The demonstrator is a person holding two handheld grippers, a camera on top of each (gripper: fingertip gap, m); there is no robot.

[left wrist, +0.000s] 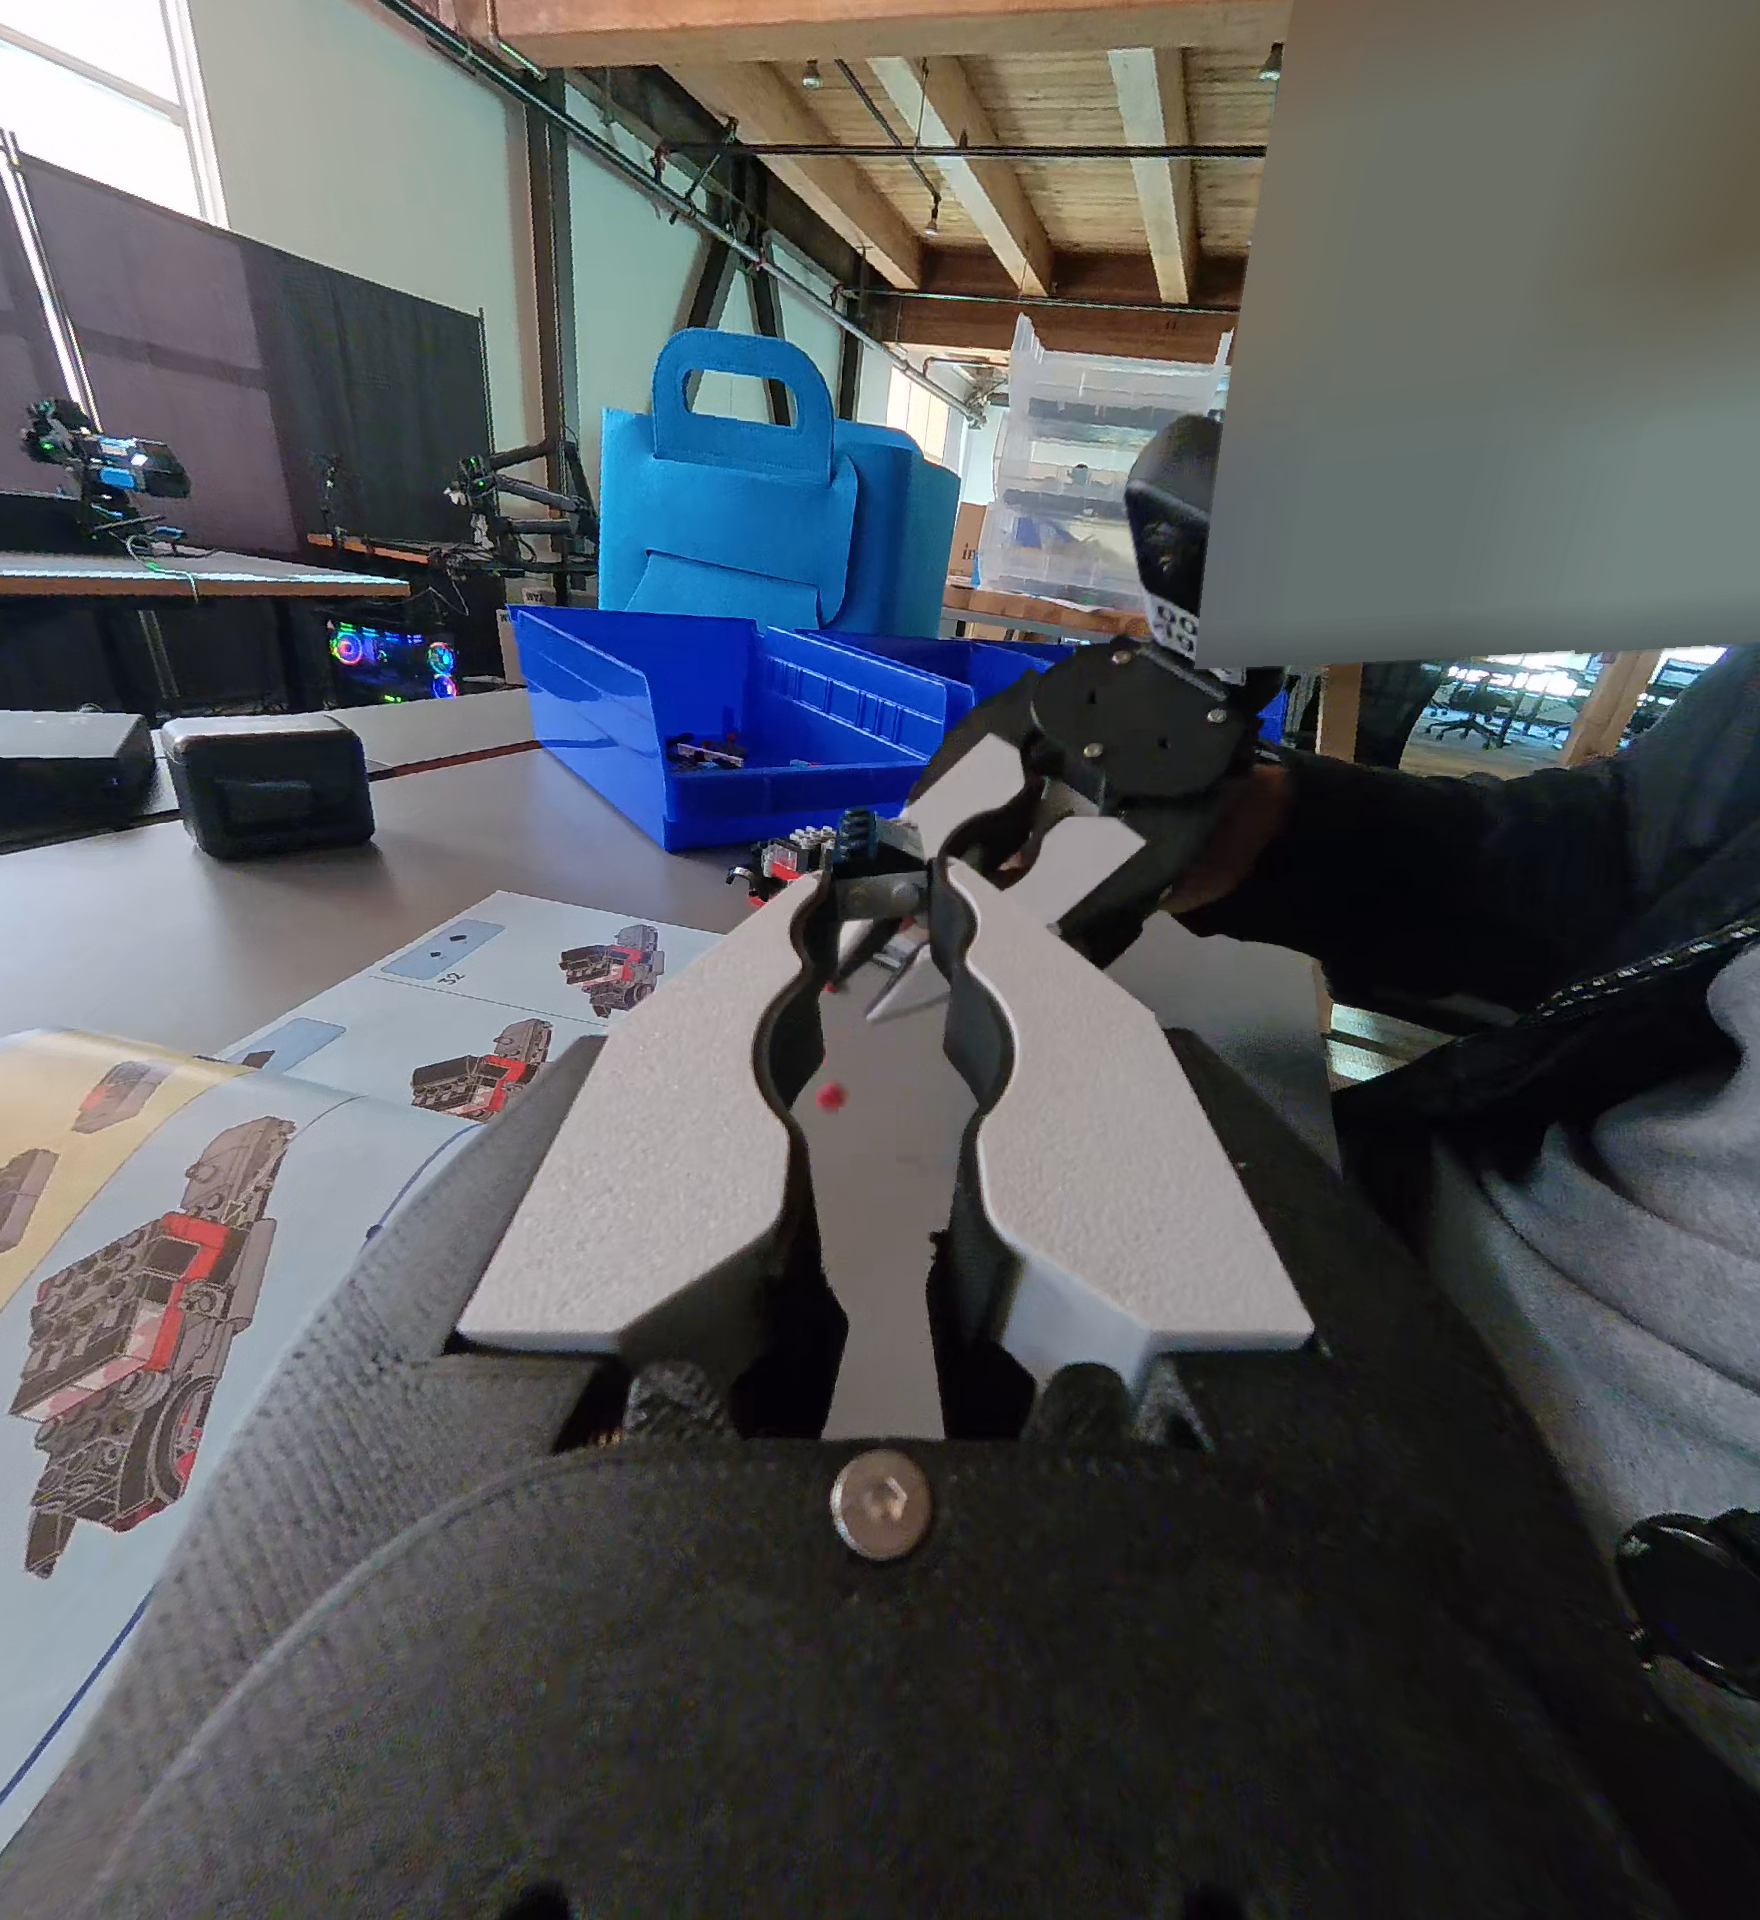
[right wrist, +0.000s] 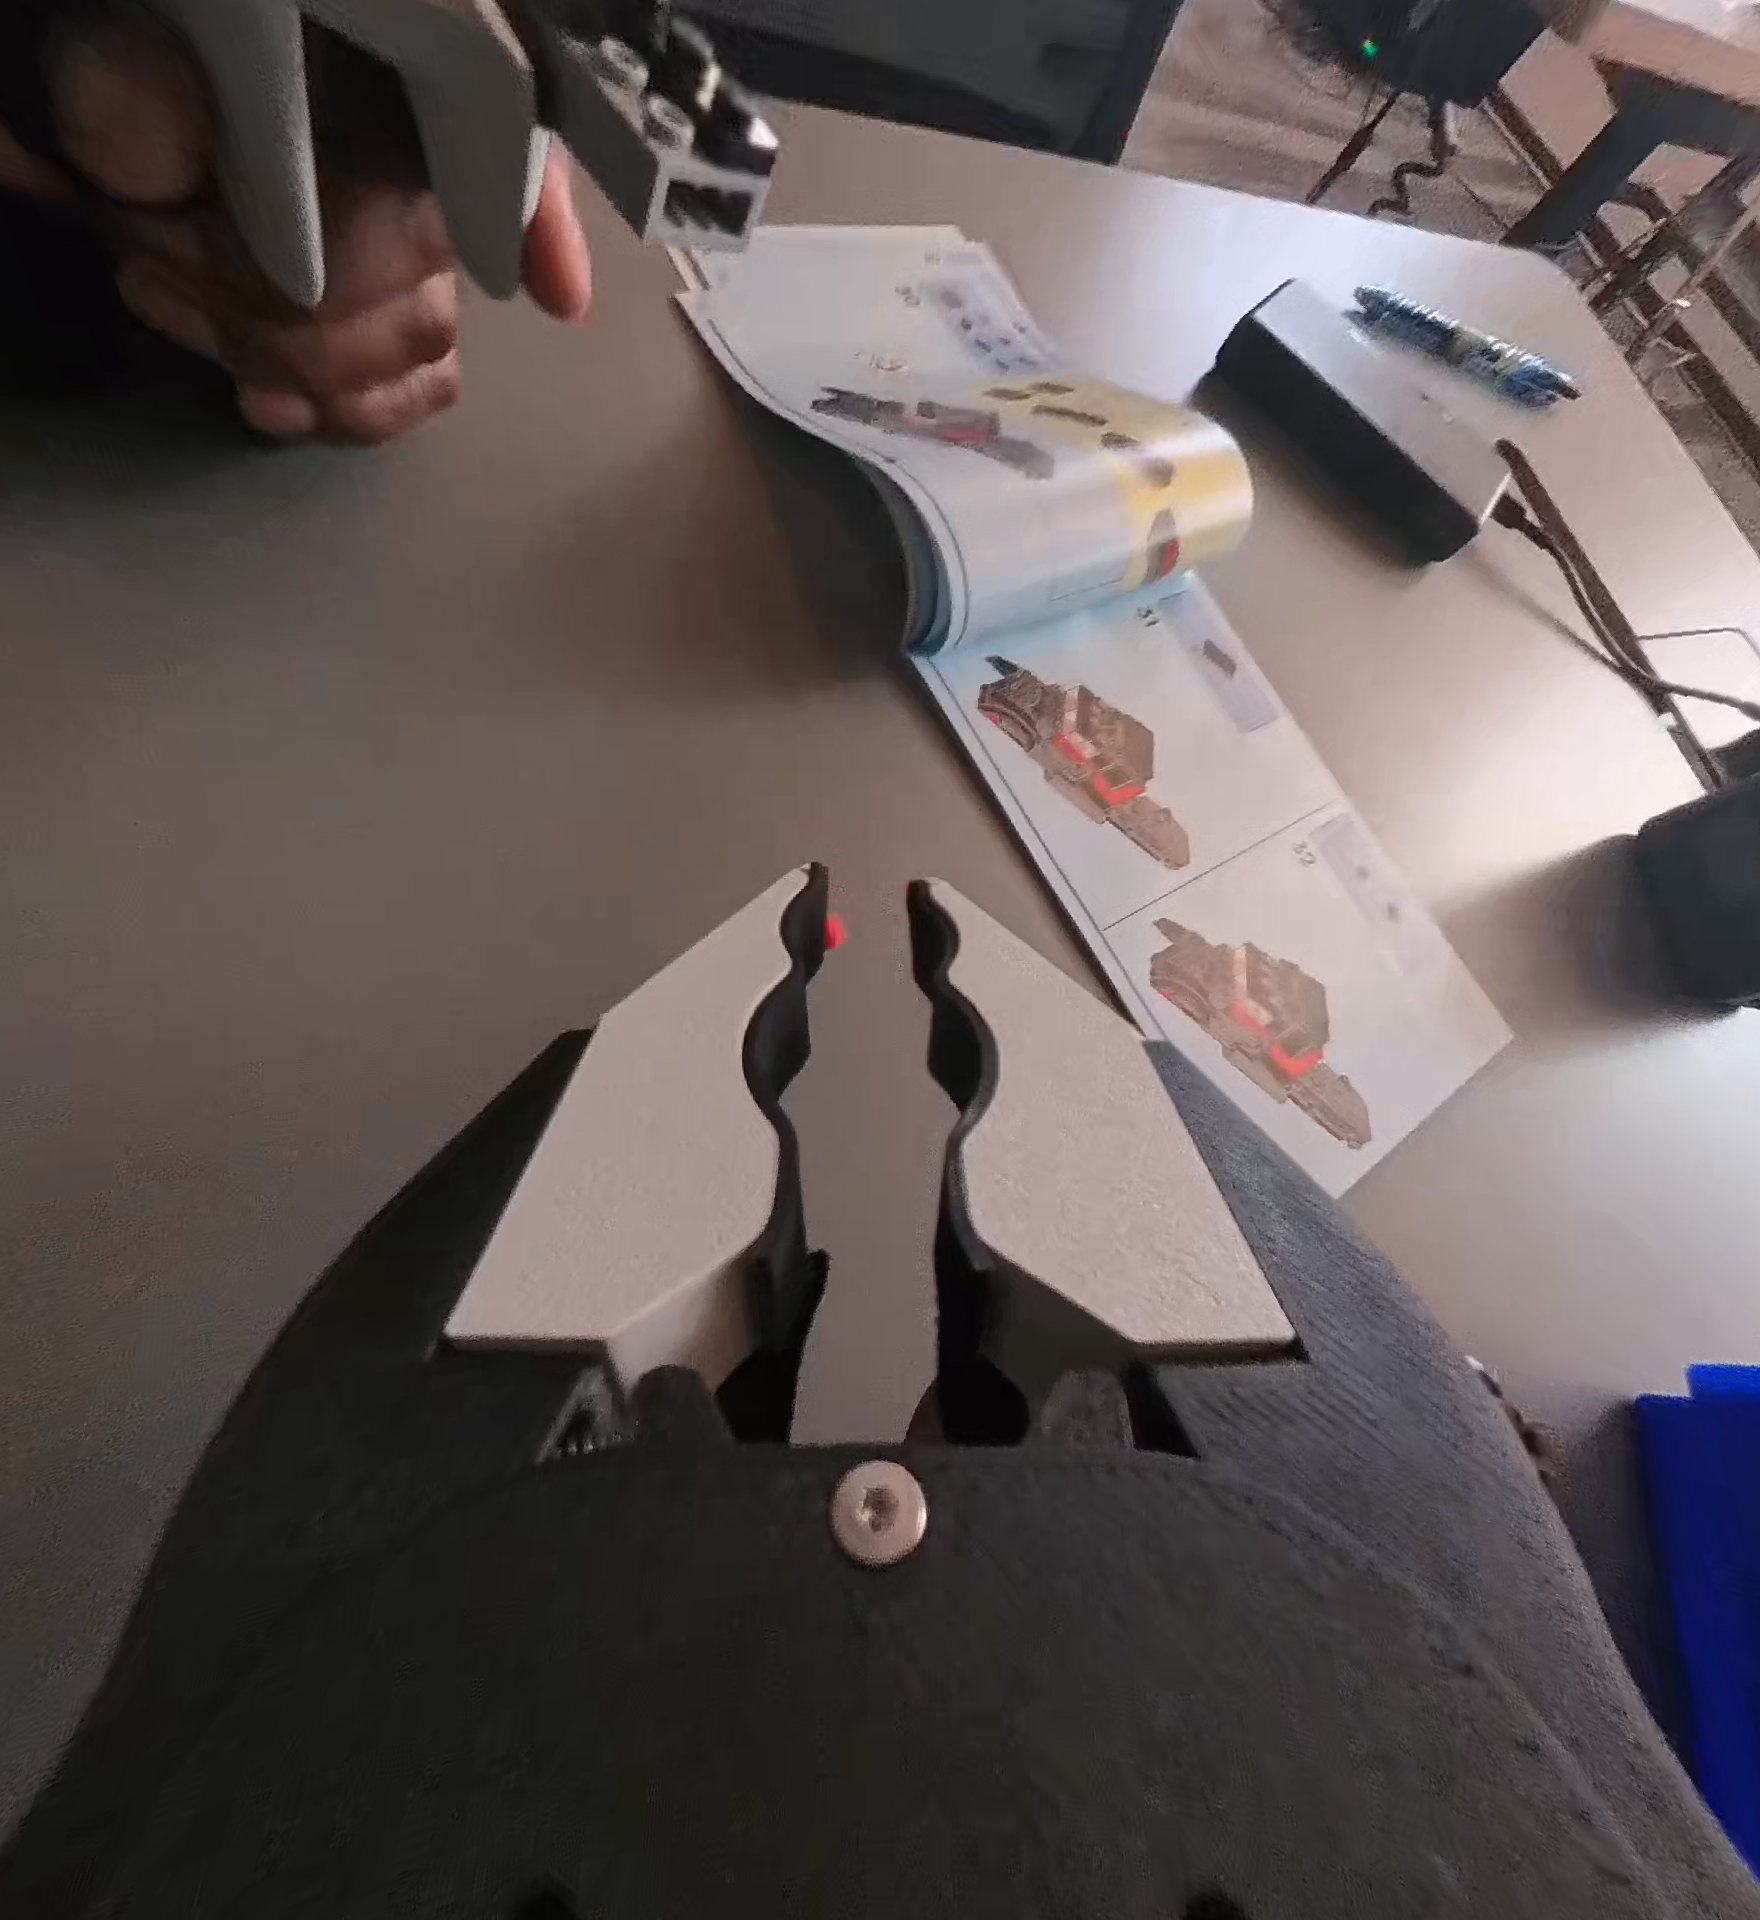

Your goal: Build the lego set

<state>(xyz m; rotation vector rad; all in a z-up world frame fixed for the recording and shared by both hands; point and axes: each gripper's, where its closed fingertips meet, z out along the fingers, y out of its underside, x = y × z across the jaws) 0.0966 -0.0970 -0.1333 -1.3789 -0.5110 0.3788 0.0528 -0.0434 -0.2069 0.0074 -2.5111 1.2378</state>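
The left gripper [left wrist: 881,904] has its fingers clenched on a dark grey lego assembly [left wrist: 876,868], lifted clear of the surface [left wrist: 232,935], probably so a part can be pressed on from the free side. The right gripper [right wrist: 860,894] has its fingers released, a gap showing between them, angled down at a tiny red piece [right wrist: 834,931] just off one fingertip; whether it touches is unclear. The instruction booklet [right wrist: 1167,790] lies open beside the work, likely for reference. A blue bin [left wrist: 751,727] with a few loose parts sits behind, within reach.
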